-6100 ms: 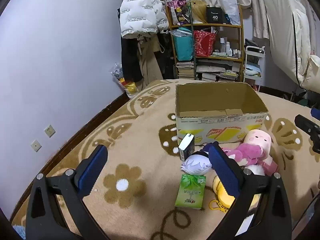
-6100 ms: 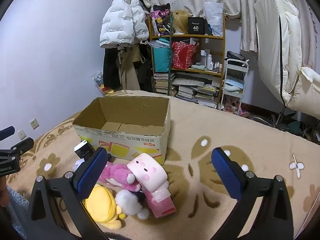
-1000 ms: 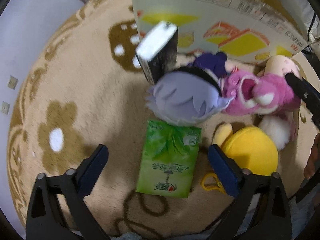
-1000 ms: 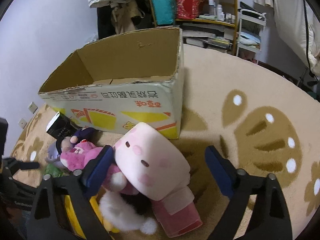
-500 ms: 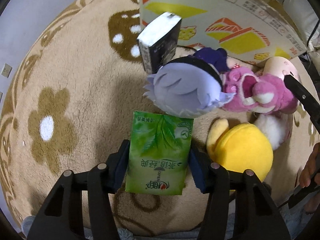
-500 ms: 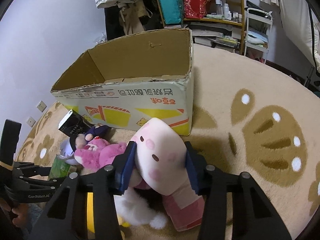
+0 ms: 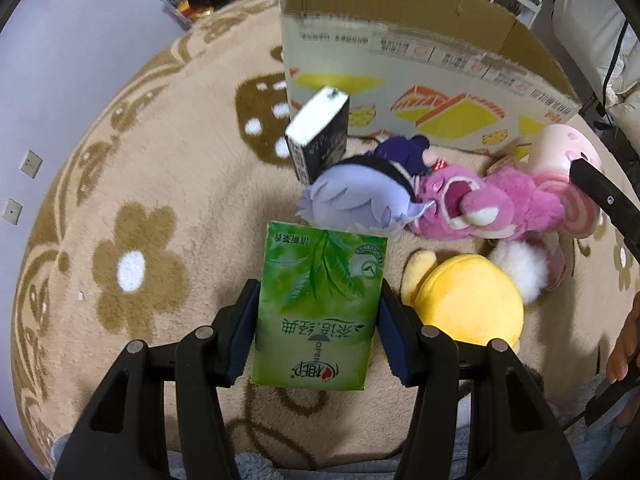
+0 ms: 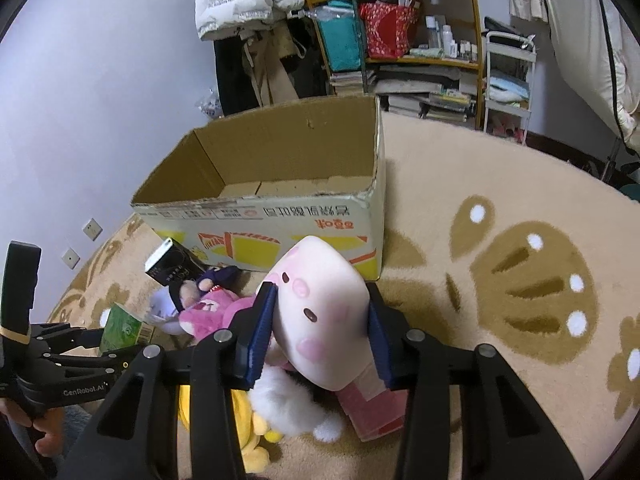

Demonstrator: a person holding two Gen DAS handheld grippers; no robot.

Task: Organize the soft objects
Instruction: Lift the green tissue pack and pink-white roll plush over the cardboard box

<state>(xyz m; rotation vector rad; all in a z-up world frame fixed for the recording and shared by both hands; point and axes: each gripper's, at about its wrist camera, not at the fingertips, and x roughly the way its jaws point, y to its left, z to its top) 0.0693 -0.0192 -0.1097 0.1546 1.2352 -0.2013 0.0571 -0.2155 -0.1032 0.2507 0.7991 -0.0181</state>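
My left gripper (image 7: 318, 296) is shut on a green tissue pack (image 7: 320, 320), held a little above the carpet. Just beyond it lie a lilac-haired doll (image 7: 356, 200), a pink bear plush (image 7: 500, 204) and a yellow plush (image 7: 468, 300). In the right wrist view my right gripper (image 8: 320, 300) squeezes a pale pink block-shaped plush (image 8: 320, 276). Its jaws are closing, and both pads dent the plush's sides. The open cardboard box (image 8: 280, 216) stands right behind the pile, with nothing showing inside it.
A small black carton (image 7: 320, 140) leans between the doll and the box. A pink box (image 8: 372, 404) and white fluff (image 8: 288, 396) lie under the held plush. Beige patterned carpet (image 8: 500, 200) stretches to the right. A cluttered shelf (image 8: 400, 40) and hanging coats stand by the far wall.
Both grippers went from wide open to shut, the left on the green pack and the right on the pale pink plush. Both have since risen slightly with their loads.
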